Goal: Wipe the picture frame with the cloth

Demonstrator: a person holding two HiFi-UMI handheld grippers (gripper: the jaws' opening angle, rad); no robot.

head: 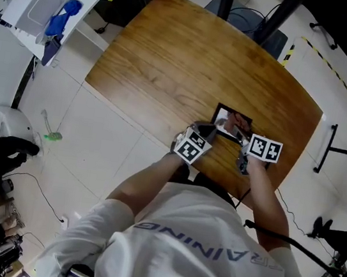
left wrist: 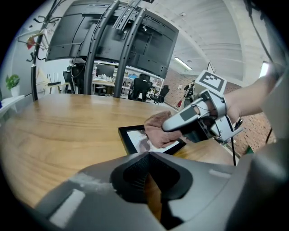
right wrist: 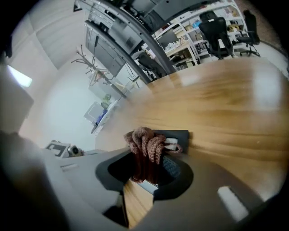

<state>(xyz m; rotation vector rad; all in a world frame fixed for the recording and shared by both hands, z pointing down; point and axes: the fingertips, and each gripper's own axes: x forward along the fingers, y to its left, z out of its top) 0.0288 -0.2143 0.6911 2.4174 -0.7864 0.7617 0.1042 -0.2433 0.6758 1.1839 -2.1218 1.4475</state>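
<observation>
A black picture frame [head: 223, 117] lies flat near the front edge of the wooden table [head: 173, 57]. My right gripper [head: 241, 136] is shut on a bunched brown cloth [right wrist: 144, 143] and holds it down on the frame's glass [left wrist: 135, 137]. In the left gripper view the cloth [left wrist: 156, 128] covers the frame's right part under the right gripper [left wrist: 168, 127]. My left gripper [head: 210, 132] sits just short of the frame's near left corner, its jaws closed with nothing between them [left wrist: 146, 158]. The frame [right wrist: 179, 135] shows just beyond the cloth in the right gripper view.
The table's front edge [head: 178, 151] runs right under both grippers. A white side shelf [head: 38, 5] with a blue object [head: 63, 12] stands off the table's far left. Black stand legs [head: 345, 154] and cables lie on the floor at right. Monitor stands [left wrist: 108, 49] rise behind the table.
</observation>
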